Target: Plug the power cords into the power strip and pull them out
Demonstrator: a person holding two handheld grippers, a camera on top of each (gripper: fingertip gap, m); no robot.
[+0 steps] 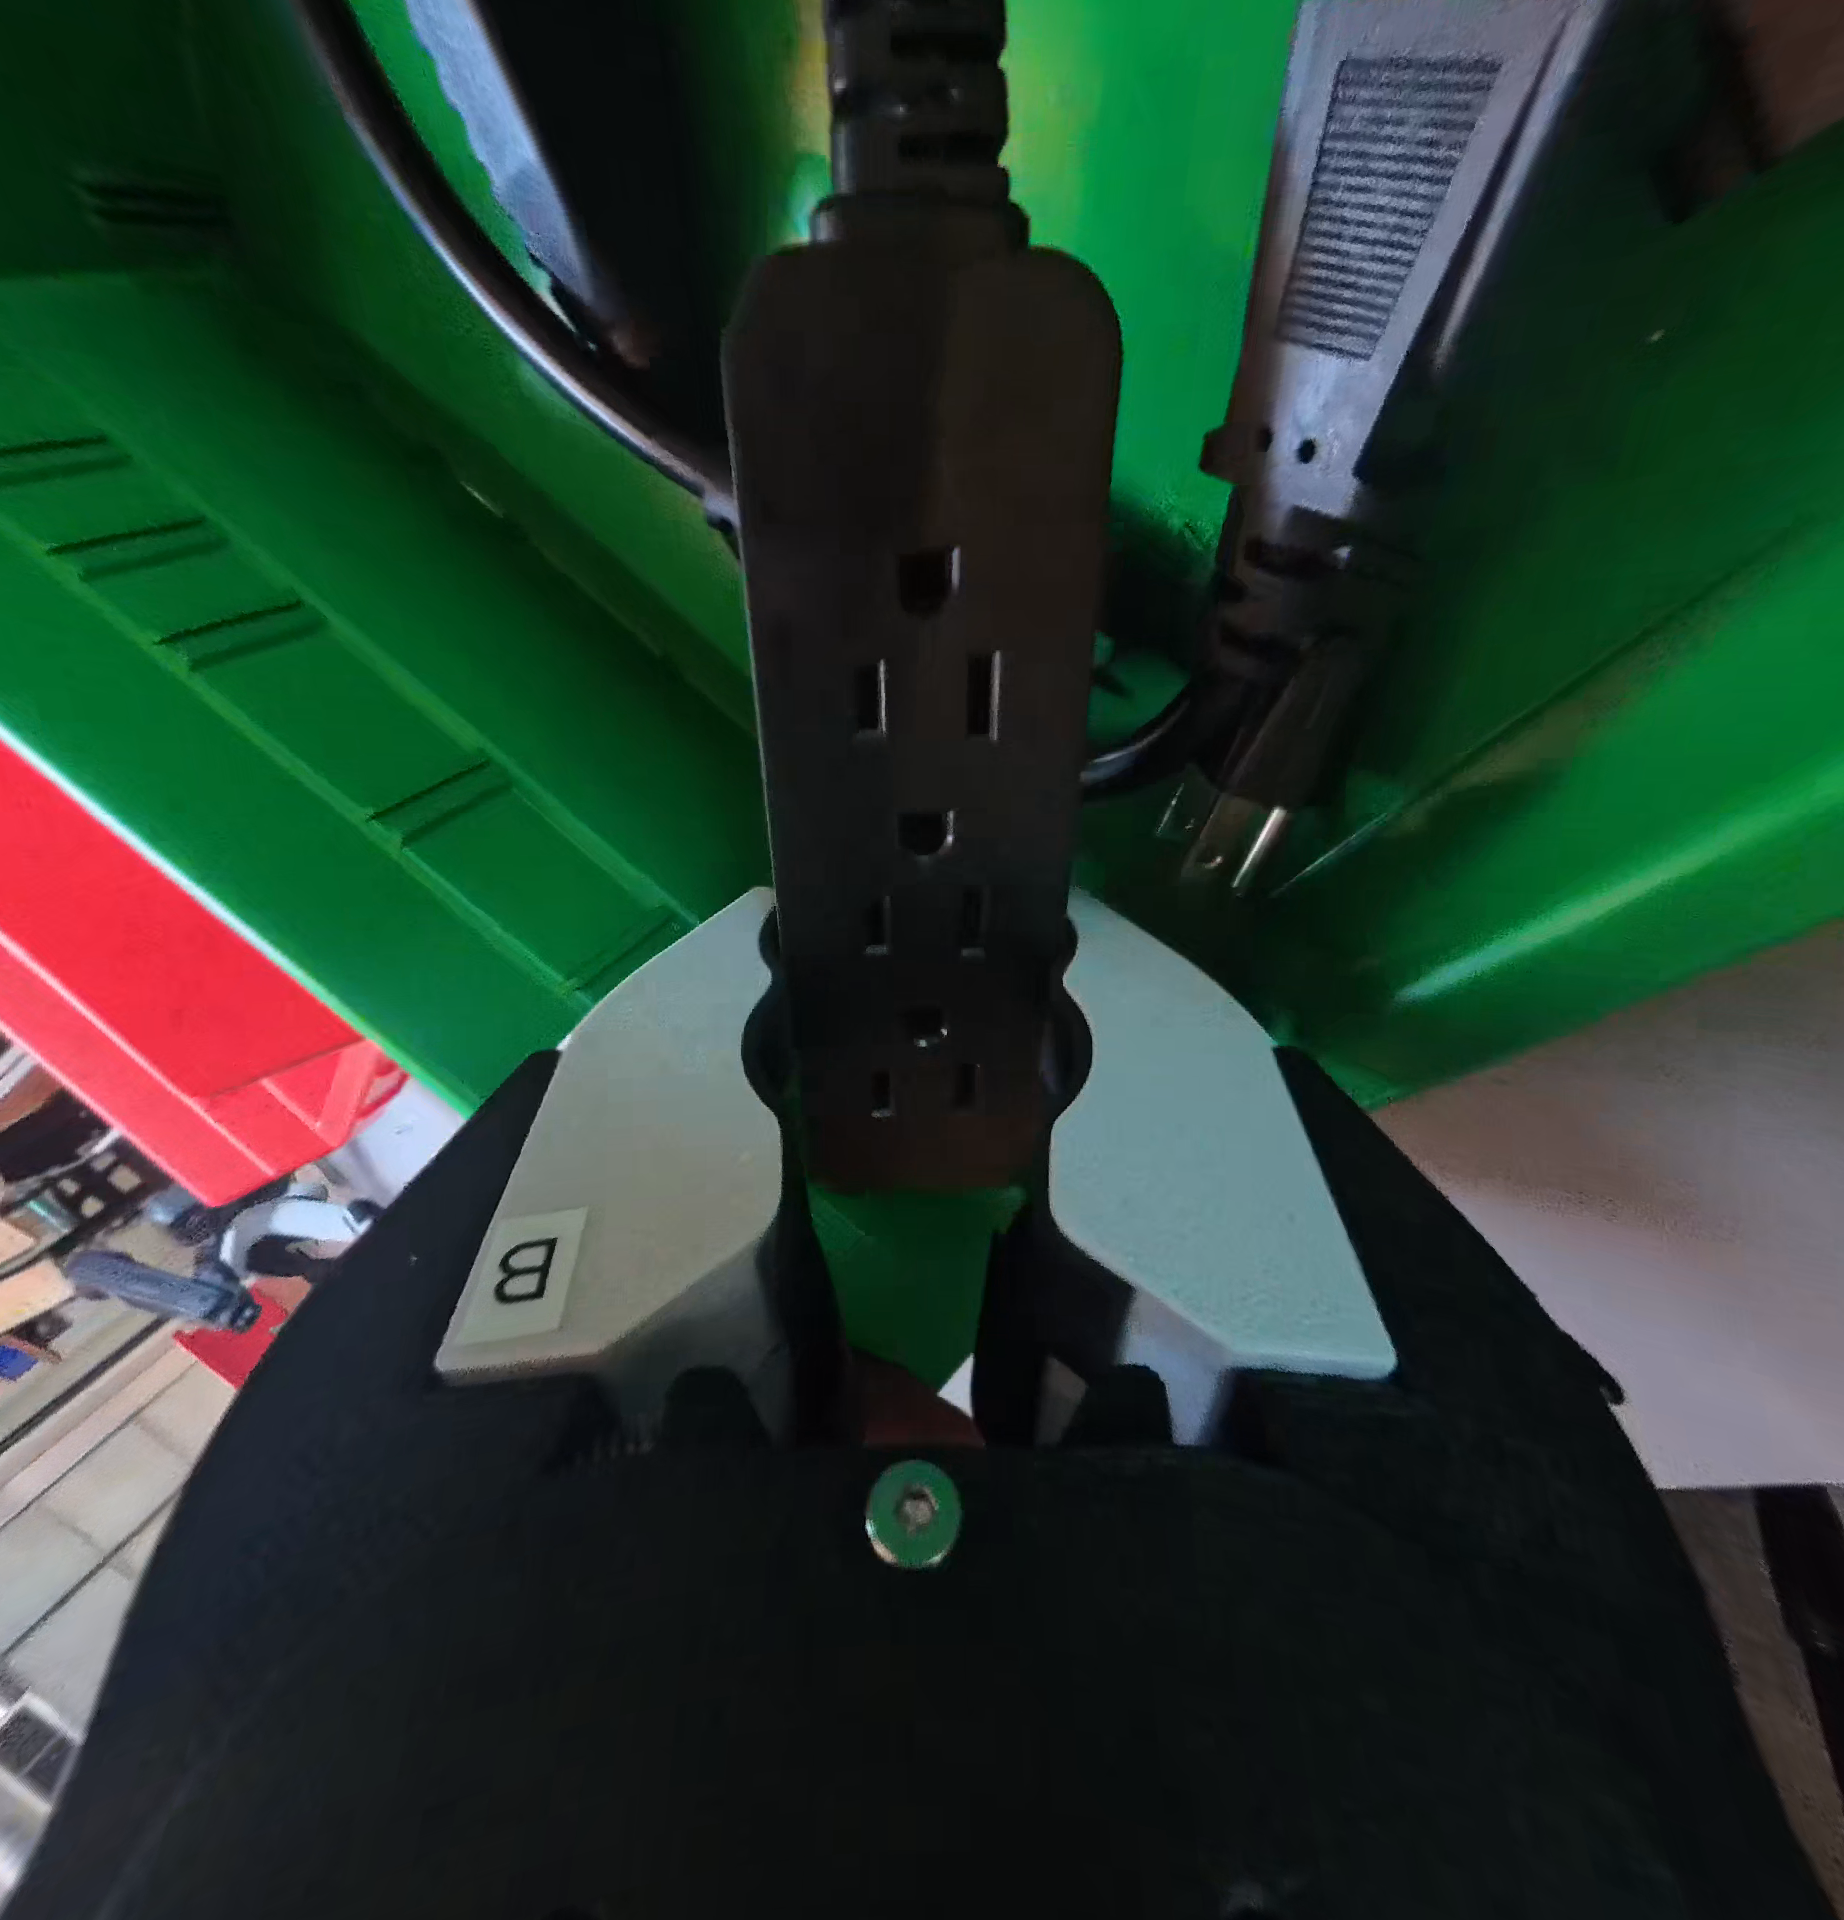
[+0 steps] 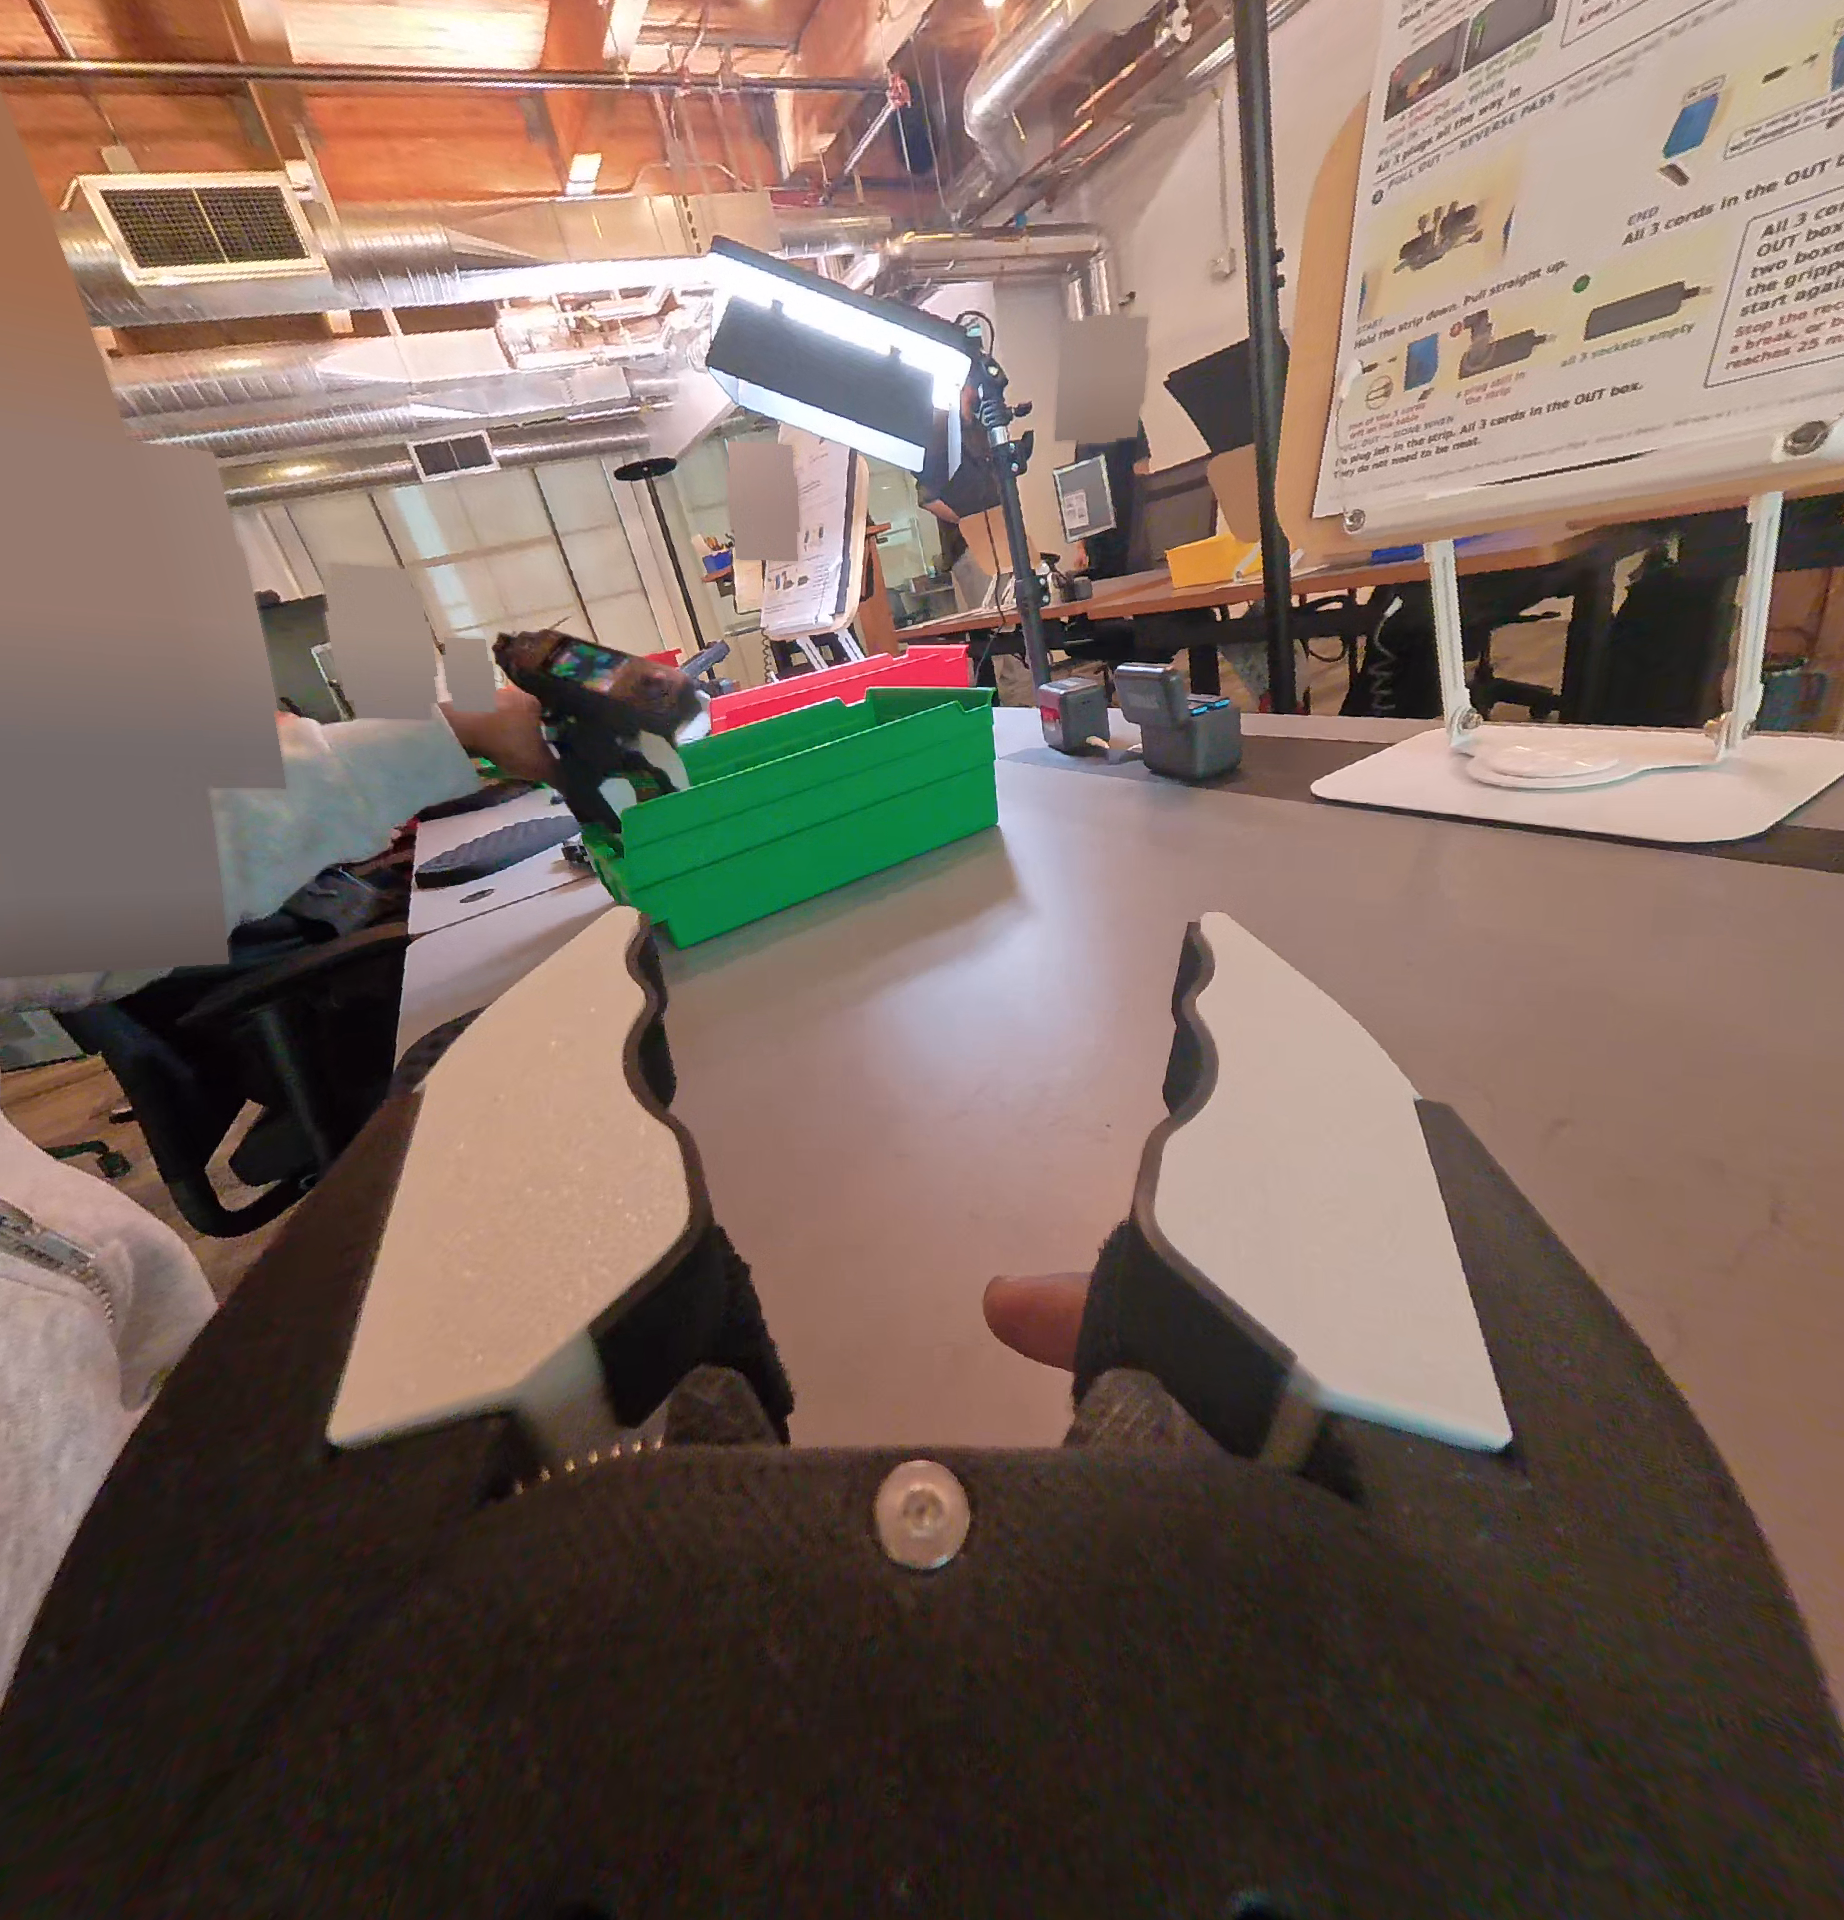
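Observation:
In the left wrist view my left gripper (image 1: 918, 987) is shut on the near end of a black power strip (image 1: 923, 644) with three empty sockets, inside a green bin (image 1: 305, 644). Its thick cord (image 1: 918, 94) runs away at the top. A black three-prong plug (image 1: 1245, 800) lies in the bin to the right, next to a grey power adapter (image 1: 1354, 260). In the right wrist view my right gripper (image 2: 918, 997) is open and empty above the grey table (image 2: 1157, 914). The left gripper (image 2: 606, 717) shows there reaching into the green bin (image 2: 824, 800).
A red bin (image 2: 845, 670) stands behind the green one and also shows in the left wrist view (image 1: 139, 966). An instruction sheet on a white stand (image 2: 1583, 769), small black devices (image 2: 1172, 717) and a lamp on a tripod (image 2: 845, 353) stand at the far side.

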